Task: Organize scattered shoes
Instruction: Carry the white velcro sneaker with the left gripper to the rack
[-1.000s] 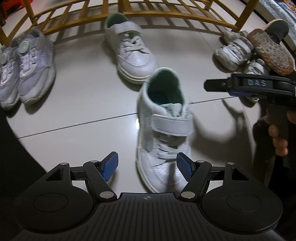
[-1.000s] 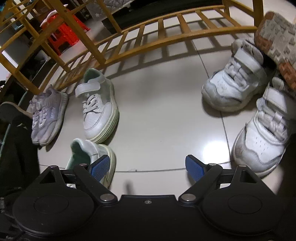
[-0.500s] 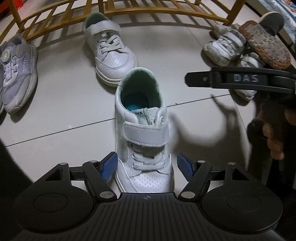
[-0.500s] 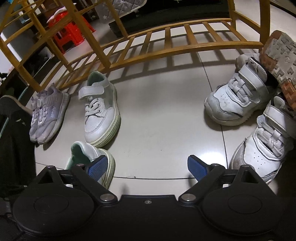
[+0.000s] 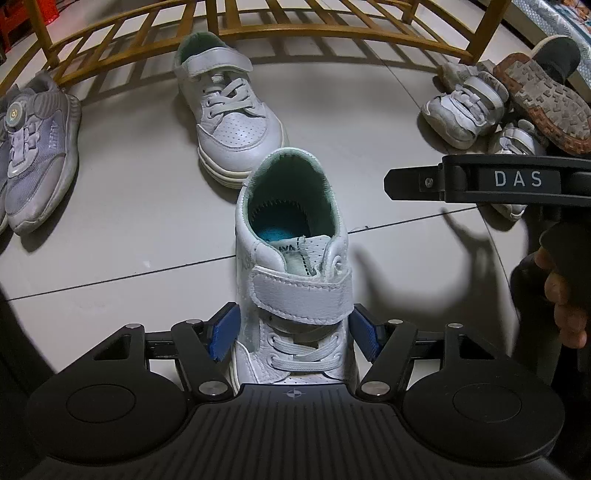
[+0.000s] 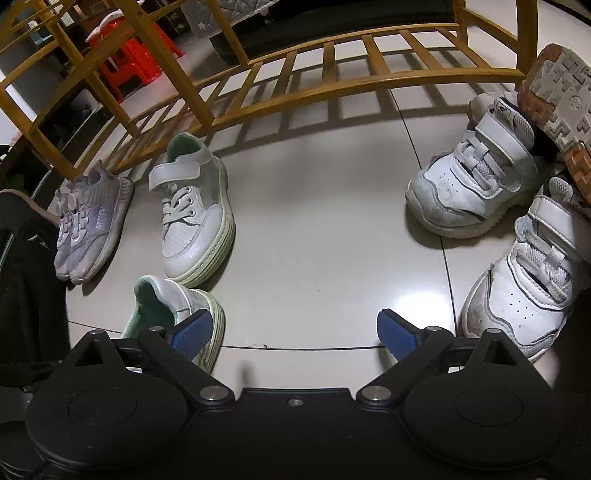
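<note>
The left gripper [image 5: 293, 334] has just been closing its jaws around a white strap shoe [image 5: 295, 273] that stands on the tiled floor [image 5: 122, 221], its heel pointing away from the camera; the blue pads are at the shoe's two sides, but I cannot tell if they already press on it. The right gripper [image 6: 295, 334] is wide open over bare floor, with nothing between its jaws, which have just been opening. The matching white shoe [image 5: 227, 110] stands just behind the first one, near the wooden rack [image 5: 295, 27].

Glossy tile floor [image 6: 314, 229]; smooth leather-like white shoe [image 5: 295, 288] (cloth laces).
</note>
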Demonstrator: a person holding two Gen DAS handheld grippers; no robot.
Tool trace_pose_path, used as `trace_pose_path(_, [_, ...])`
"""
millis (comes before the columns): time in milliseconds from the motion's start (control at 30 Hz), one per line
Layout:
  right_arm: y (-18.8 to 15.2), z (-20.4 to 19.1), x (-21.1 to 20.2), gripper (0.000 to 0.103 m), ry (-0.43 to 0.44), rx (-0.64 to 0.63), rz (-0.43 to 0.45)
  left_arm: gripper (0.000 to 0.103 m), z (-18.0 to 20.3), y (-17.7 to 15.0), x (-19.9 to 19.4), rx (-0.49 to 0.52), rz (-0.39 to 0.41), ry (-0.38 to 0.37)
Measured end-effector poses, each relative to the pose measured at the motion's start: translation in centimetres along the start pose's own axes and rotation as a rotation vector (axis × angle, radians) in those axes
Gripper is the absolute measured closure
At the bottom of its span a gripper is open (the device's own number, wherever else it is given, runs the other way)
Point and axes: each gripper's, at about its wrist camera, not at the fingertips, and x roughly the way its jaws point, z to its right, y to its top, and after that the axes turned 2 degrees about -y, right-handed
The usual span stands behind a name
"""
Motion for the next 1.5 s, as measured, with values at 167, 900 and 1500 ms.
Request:
trace_pose_path(167, [0.0, 0.1, 0.0, 0.005, -0.001, 0.004, -0.004, 0.043, -0.6, -0.2, -0.3, -0.017, 0.016, -0.01])
trace_pose_path(900, [-0.2, 0.3, 0.2, 0.005, -0.011, 0.004, -0.018, 0.054, -2.5, -1.5, -1.4, -0.058, 0.029, 0.078])
trace_pose_path(1500, [-0.4, -0.2, 0.7, 0.005, -0.006, -0.025, -0.05, 0.053, -8.9, 2.8, -0.6, -0.219, 0.018, 0.172])
